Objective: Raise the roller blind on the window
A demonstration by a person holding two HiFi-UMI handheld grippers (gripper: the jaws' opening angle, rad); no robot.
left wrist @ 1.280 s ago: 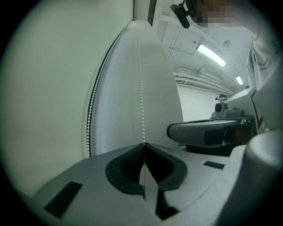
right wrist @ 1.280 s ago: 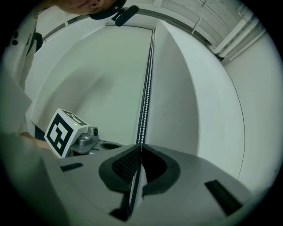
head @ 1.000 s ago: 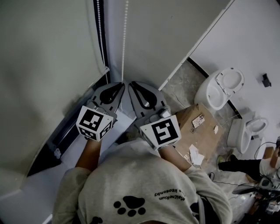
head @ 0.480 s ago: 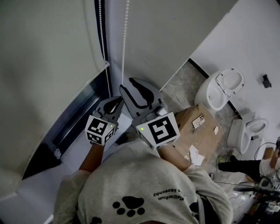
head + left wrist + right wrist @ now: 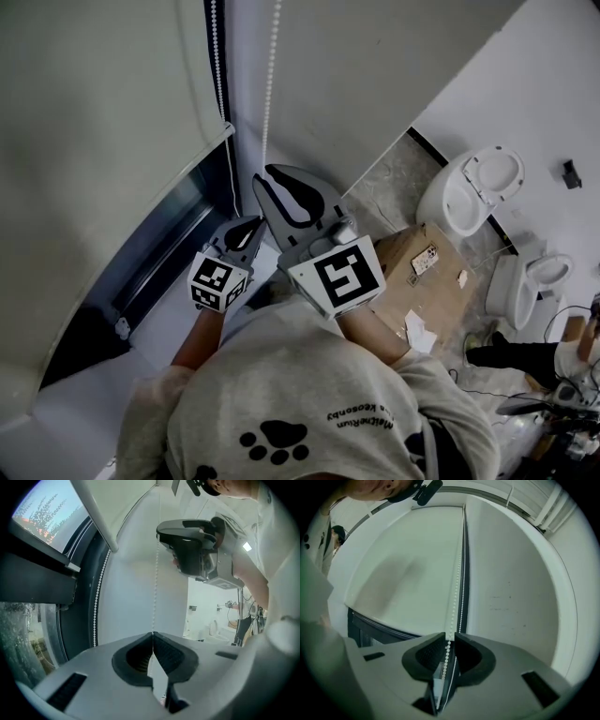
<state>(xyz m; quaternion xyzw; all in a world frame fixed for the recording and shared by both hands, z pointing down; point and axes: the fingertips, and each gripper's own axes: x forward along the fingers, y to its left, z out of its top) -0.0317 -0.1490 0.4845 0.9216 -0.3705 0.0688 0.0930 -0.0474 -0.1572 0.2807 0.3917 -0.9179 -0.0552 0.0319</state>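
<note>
Shoulders in a grey paw-print shirt (image 5: 281, 412) come first, below the bead chain (image 5: 270, 84) that hangs down the white wall. On that chain, low down, the left gripper (image 5: 253, 225) has its jaws pressed together with the beads pinched at their tips. Higher up the same strand is the right gripper (image 5: 263, 180). Its jaws are closing, a narrow gap showing between the pads. The chain runs through that gap, and the pads don't look to be pressing on it.

A second strand (image 5: 217, 56) of the chain's loop hangs just to the left, close against the dark window frame (image 5: 208, 47). Left of the chain, the roller blind (image 5: 94, 122) covers most of the window, its bottom bar (image 5: 220, 139) tilted in this view. Dark glass (image 5: 155, 253) shows beneath the bar, down to the pale sill (image 5: 159, 328).

Far below and to the right of the chain, a cardboard box (image 5: 427, 281) sits on the grey floor. Two white toilet bowls (image 5: 478, 187) stand beyond it, near the far wall.
</note>
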